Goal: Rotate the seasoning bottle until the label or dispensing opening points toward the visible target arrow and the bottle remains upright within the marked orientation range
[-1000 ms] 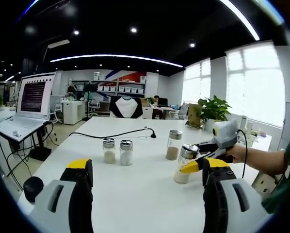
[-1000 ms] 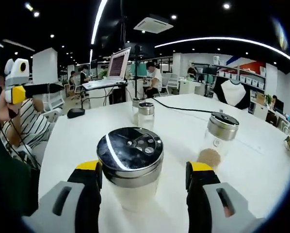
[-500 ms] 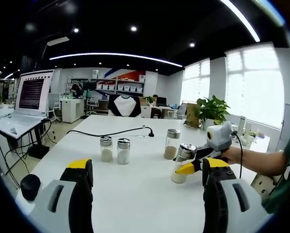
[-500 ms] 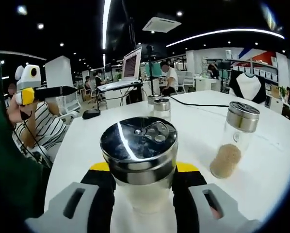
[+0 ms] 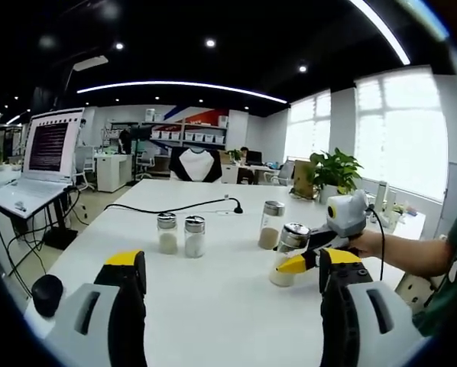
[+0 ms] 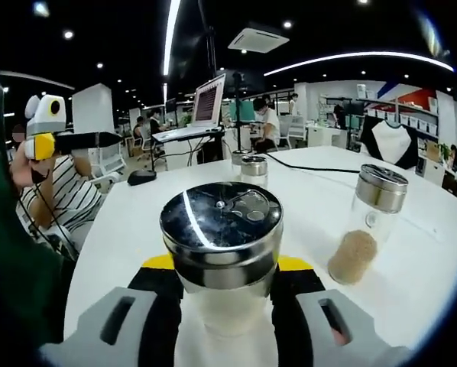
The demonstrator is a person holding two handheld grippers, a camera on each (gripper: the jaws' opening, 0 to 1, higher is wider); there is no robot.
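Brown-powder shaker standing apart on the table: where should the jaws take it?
On the glass body of the brown-powder shaker, below its steel cap, coming in level from the side. It stands upright with bare table around it, and the straight round wall suits opposing jaws.

The seasoning bottle (image 6: 221, 264) fills the lower centre of the right gripper view: clear glass, pale powder inside, a shiny metal cap with dispensing holes on top. It stands upright. In the left gripper view it sits right of centre (image 5: 288, 256).

Silver-capped bottle (image 6: 221, 260), white table (image 6: 290, 199), yellow-tipped fingers (image 6: 158, 264).
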